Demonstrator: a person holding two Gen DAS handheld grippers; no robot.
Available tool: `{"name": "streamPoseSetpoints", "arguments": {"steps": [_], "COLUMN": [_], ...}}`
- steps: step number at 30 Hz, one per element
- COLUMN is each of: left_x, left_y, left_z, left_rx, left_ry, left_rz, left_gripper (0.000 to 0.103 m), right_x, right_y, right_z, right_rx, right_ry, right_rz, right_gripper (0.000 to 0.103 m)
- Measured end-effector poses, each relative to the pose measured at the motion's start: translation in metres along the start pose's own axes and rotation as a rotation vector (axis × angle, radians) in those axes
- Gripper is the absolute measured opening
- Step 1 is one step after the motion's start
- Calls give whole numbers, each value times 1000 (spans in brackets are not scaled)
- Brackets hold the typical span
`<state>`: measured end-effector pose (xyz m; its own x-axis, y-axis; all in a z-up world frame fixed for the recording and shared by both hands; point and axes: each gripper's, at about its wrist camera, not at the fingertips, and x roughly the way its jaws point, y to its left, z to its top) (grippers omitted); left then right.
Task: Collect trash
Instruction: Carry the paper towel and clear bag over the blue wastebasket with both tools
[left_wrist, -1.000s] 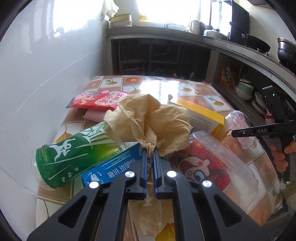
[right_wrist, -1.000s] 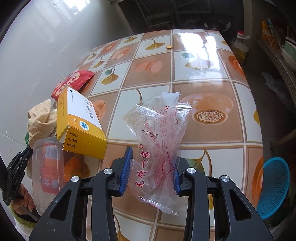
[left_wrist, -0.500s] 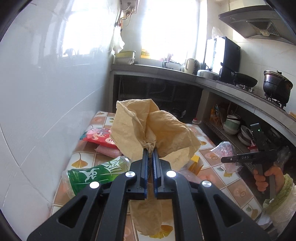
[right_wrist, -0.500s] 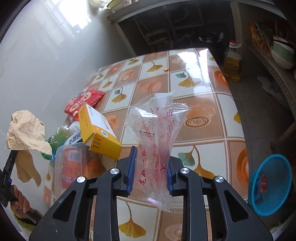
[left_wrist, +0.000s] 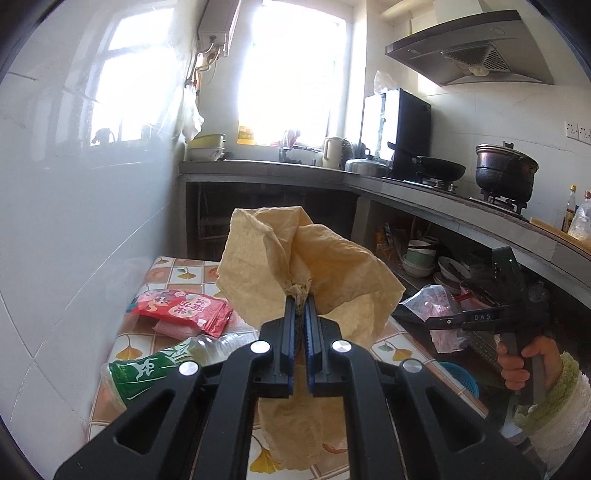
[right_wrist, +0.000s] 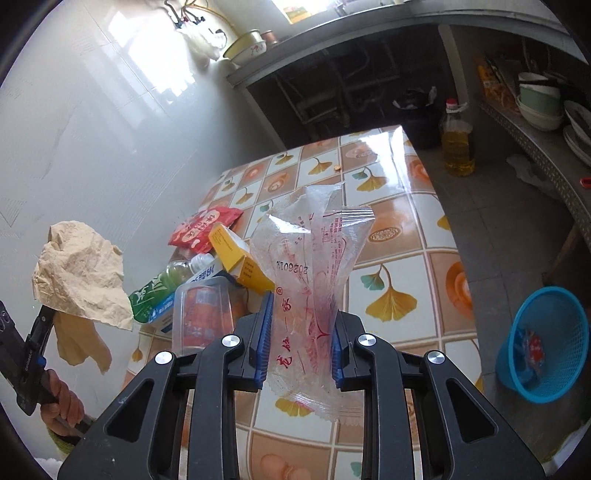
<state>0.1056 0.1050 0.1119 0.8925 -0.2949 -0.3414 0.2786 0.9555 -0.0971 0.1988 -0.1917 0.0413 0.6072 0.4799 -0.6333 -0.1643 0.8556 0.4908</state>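
My left gripper (left_wrist: 300, 302) is shut on a crumpled yellow-brown paper (left_wrist: 332, 273), which hangs in the air above the tiled table (left_wrist: 166, 269). From the right wrist view that paper (right_wrist: 77, 273) and the left gripper (right_wrist: 44, 314) appear at the far left, held by a hand. My right gripper (right_wrist: 303, 306) pinches a clear plastic wrapper (right_wrist: 314, 240) with red print, its pads pressing both sides, lifted off the table (right_wrist: 399, 258). The left wrist view shows the wrapper (left_wrist: 432, 299) to the right of the paper.
On the table by the white wall lie a green-labelled bottle (left_wrist: 147, 365), a red snack packet (left_wrist: 181, 310), a yellow box (right_wrist: 236, 258) and a clear tub (right_wrist: 199, 314). A blue basket (right_wrist: 546, 339) sits on the floor right of the table. An oil bottle (right_wrist: 458, 147) stands beyond it.
Both grippers have risen from the table, carrying the paper and the wrapper up with them. The right jaws have narrowed onto the wrapper. The other items on the table have not moved.
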Motion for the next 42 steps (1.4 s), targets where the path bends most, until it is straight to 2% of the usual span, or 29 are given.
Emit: {"name": "streamPoseSetpoints", "arguments": {"steps": [5,14,24,33,36,42], "left_x": [-2,14,58,131,165,257], "left_y": [-30,-90,-172,-259,-293,-361], "left_z": [9,18,23,11,5,-29], "left_rx": [35,94,154,190,188,151], "left_ry": [-19,-8,66,242,340,626], "left_rz": [-81,-210,-398,-559,-607,-653], "left_gripper": [4,4,4,4,4,4], "right_x": [-31,-75,-121,-146,-151,-147], "right_y": [-6,-35,-88,-144,-167,-220], "right_z": [-14,-42,-72,-96,-105,-127], "right_rx": [29,108,225,340,389,495], "right_ry": [-44,-106,-176,-226,-237,-226], "right_rz": [6,-11,-66,-129,-156,-227], "right_gripper": [24,24,24,24,24,24]}}
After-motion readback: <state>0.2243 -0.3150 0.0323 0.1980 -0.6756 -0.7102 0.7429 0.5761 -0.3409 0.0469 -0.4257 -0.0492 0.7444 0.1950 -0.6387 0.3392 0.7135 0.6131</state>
